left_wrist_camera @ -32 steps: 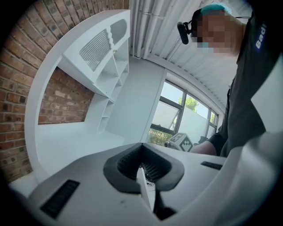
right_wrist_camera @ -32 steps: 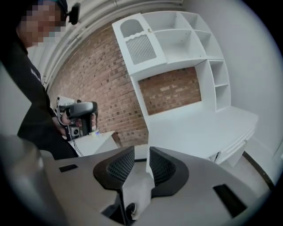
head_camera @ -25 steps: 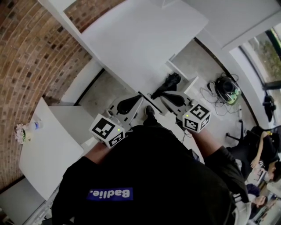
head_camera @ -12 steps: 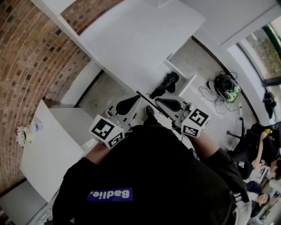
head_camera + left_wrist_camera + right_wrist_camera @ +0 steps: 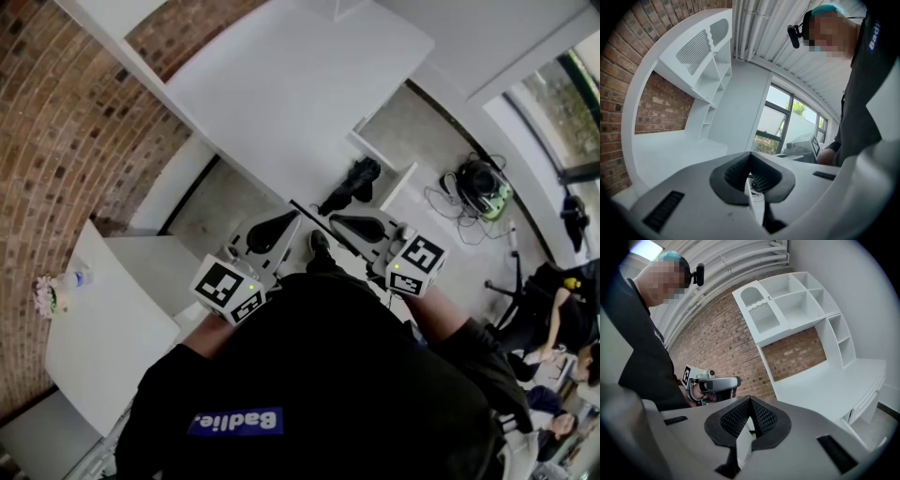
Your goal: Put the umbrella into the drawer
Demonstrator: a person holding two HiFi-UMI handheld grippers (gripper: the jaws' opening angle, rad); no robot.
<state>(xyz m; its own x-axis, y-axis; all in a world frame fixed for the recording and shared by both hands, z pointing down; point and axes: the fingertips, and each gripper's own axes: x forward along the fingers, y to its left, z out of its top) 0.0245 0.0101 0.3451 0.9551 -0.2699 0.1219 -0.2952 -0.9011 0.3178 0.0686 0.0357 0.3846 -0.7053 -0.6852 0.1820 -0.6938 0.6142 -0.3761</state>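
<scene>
Both claws hang side by side in front of the person, low over the grey floor (image 5: 220, 206), their tips angled toward each other. The left claw (image 5: 292, 217) has its dark ribbed pads (image 5: 736, 171) pressed together at the tips with nothing between them, and the left gripper view shows only a slim gap below the meeting point. The right claw (image 5: 334, 218) is closed the same way, its pads (image 5: 761, 418) touching at the tips and empty. The black umbrella (image 5: 352, 185), folded, lies just beyond the right claw's tips, on the side away from the person, and a little further from the left claw. Neither claw touches it. It sits by the white walls of the pulled-out drawer (image 5: 401, 180), which juts from the front edge of the white bench (image 5: 281, 84). Whether the umbrella rests fully inside the drawer or partly over its rim cannot be told from the head view. In the right gripper view, the left claw's body shows to the left of the right claw, in front of a brick wall (image 5: 717, 348), with the bench to the right.
</scene>
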